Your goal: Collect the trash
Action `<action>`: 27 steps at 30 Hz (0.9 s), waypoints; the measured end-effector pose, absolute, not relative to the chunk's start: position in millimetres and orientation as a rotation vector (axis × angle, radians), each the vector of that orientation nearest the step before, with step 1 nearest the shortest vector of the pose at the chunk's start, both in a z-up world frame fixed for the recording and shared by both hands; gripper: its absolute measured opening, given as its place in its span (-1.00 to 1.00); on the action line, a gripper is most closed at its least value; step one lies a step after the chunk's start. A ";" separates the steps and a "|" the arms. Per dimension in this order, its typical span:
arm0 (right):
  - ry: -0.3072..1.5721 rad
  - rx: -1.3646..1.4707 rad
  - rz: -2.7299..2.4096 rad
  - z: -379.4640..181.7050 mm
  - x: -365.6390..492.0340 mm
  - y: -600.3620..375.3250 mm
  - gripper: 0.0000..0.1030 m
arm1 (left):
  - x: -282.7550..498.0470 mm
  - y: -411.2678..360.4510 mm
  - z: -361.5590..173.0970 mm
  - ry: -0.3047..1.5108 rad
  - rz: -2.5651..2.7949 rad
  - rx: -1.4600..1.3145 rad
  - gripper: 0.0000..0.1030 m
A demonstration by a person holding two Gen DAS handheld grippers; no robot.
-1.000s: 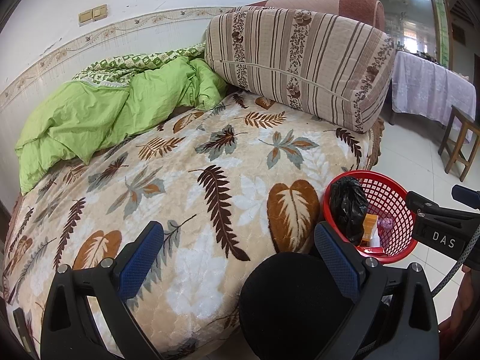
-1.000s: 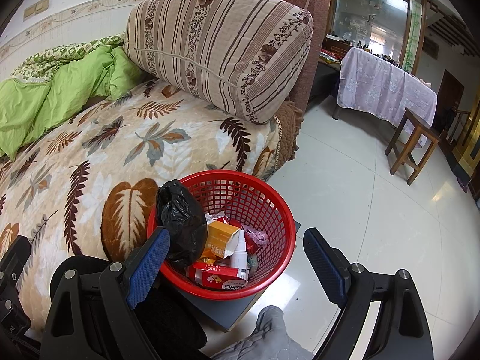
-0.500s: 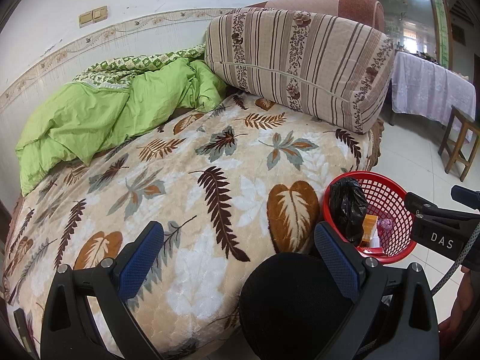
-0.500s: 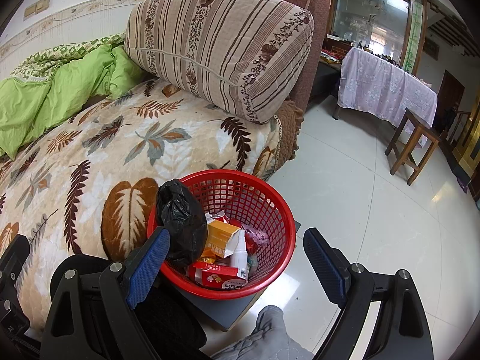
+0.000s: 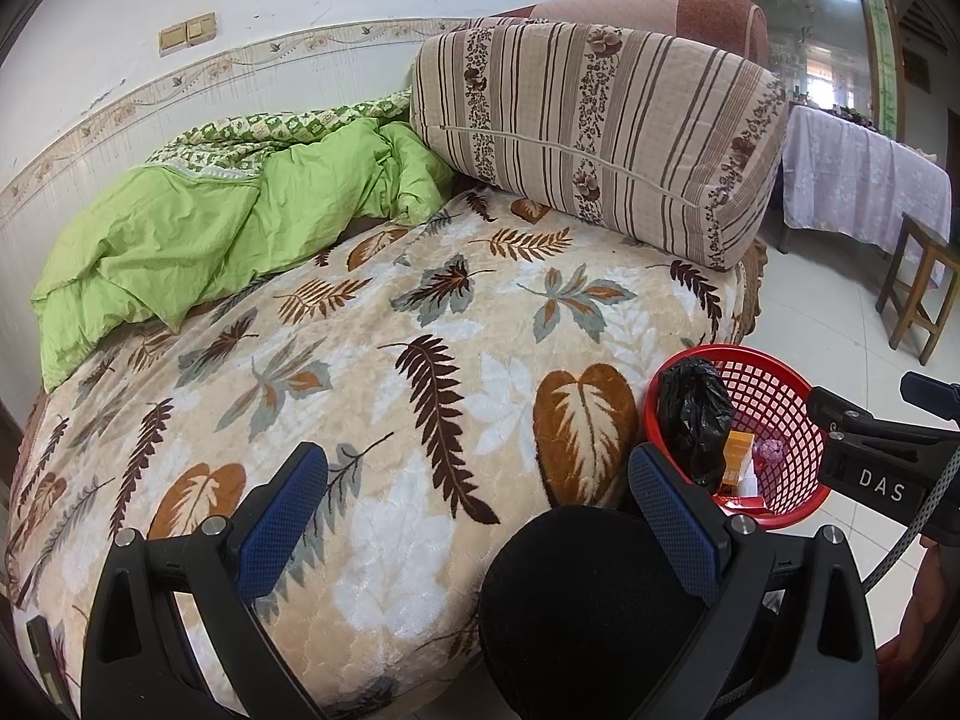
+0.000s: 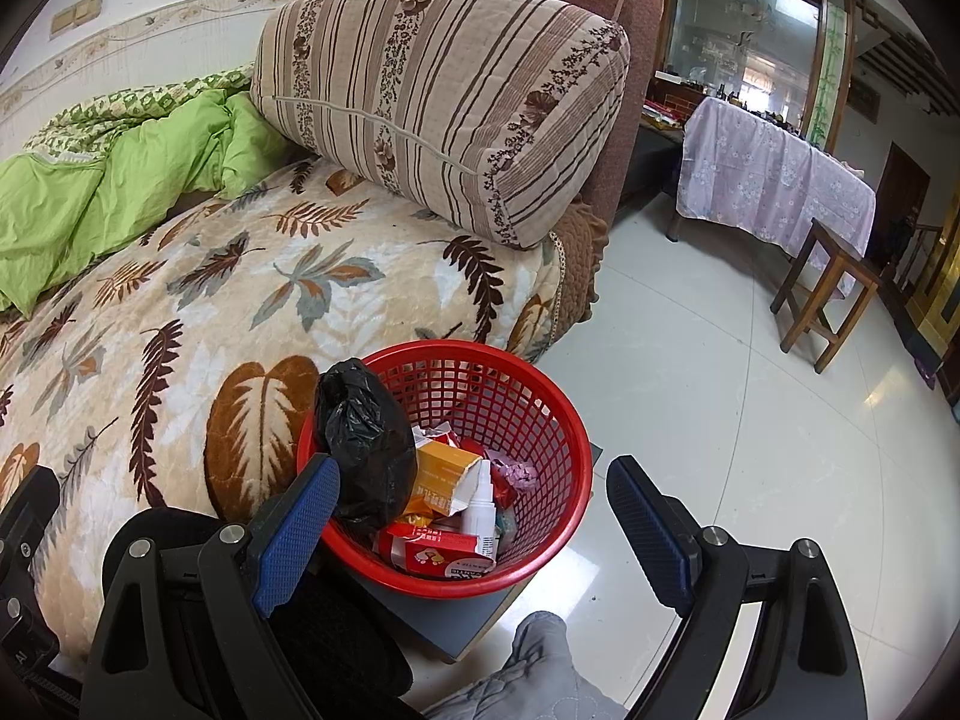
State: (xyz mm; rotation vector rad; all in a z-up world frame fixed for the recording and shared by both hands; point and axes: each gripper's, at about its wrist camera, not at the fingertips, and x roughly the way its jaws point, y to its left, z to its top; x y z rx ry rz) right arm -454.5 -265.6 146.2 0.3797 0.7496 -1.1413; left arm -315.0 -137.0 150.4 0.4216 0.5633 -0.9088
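Gripper (image 6: 474, 522) wide over basket (image 6: 564, 462); bed (image 6: 180, 312) adj.

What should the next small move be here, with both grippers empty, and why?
Probably sweep the left gripper slowly across the leaf-print blanket to look for leftovers. Both grippers are open and empty, the red basket already holds a black bag and cartons, and no loose trash shows on the bed.

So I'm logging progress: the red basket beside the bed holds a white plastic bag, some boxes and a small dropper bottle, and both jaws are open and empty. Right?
Nearly. The bag is black, not white; the right wrist view shows it slumped against the red basket's near-left rim. The boxes and dropper bottle are there, and the left gripper and right gripper are open and empty.
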 end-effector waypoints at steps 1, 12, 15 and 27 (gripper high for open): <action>0.749 0.378 -1.141 146.2 -454.1 -264.5 0.79 | -315.0 -136.9 150.4 0.564 -0.909 0.421 0.94; 0.749 0.360 -1.129 144.9 -447.6 -260.9 0.79 | -315.0 -136.1 150.6 0.565 -0.908 0.420 0.94; 0.748 0.342 -1.117 147.0 -444.9 -261.0 0.79 | -312.8 -135.3 153.5 0.565 -0.897 0.412 0.94; 0.630 0.203 -0.769 176.7 -339.2 -235.9 0.80 | -215.4 -73.6 141.4 0.711 -0.630 0.252 0.94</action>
